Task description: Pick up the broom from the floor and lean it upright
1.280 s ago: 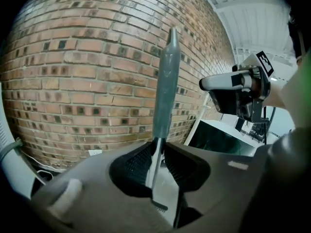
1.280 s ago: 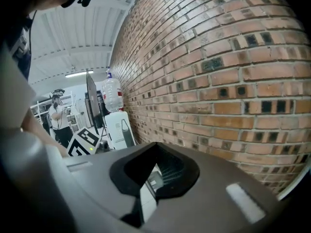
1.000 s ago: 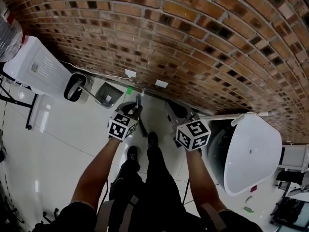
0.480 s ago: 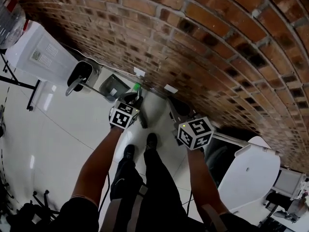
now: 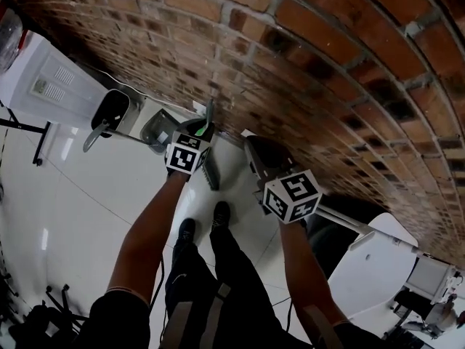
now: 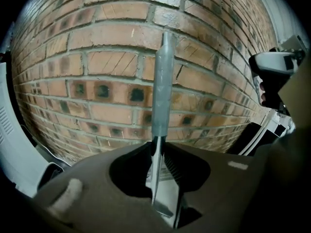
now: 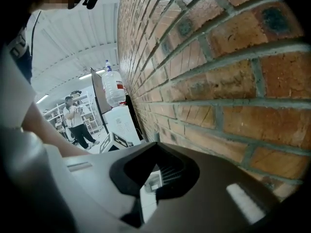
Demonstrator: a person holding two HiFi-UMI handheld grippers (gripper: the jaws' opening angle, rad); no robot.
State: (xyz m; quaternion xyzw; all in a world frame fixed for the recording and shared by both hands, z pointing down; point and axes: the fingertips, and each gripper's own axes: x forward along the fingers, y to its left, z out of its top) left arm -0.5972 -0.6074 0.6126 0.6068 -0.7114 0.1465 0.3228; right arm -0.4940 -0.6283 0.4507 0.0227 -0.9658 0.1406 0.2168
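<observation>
The broom's grey handle (image 6: pixel 164 86) rises straight up between the jaws of my left gripper (image 6: pixel 159 142), close in front of the brick wall (image 6: pixel 107 38). That gripper is shut on it. In the head view the handle's top (image 5: pixel 209 113) pokes up past the left gripper (image 5: pixel 204 129) against the bricks, and a dark length of the broom (image 5: pixel 211 171) runs down below the marker cube. My right gripper (image 5: pixel 253 145) is to the right, near the wall, its jaws together with nothing between them (image 7: pixel 154 144).
A white cabinet (image 5: pixel 43 86), a dark bin (image 5: pixel 112 115) and a grey dustpan (image 5: pixel 163 131) stand at the wall to the left. A white round table (image 5: pixel 378 267) is at the lower right. A person (image 7: pixel 77 118) stands far off beside a water dispenser (image 7: pixel 116 115). The floor (image 5: pixel 87 217) is glossy white.
Both grippers have moved closer to the brick wall. The left one kept its hold and the broom handle's top now stands against the bricks.
</observation>
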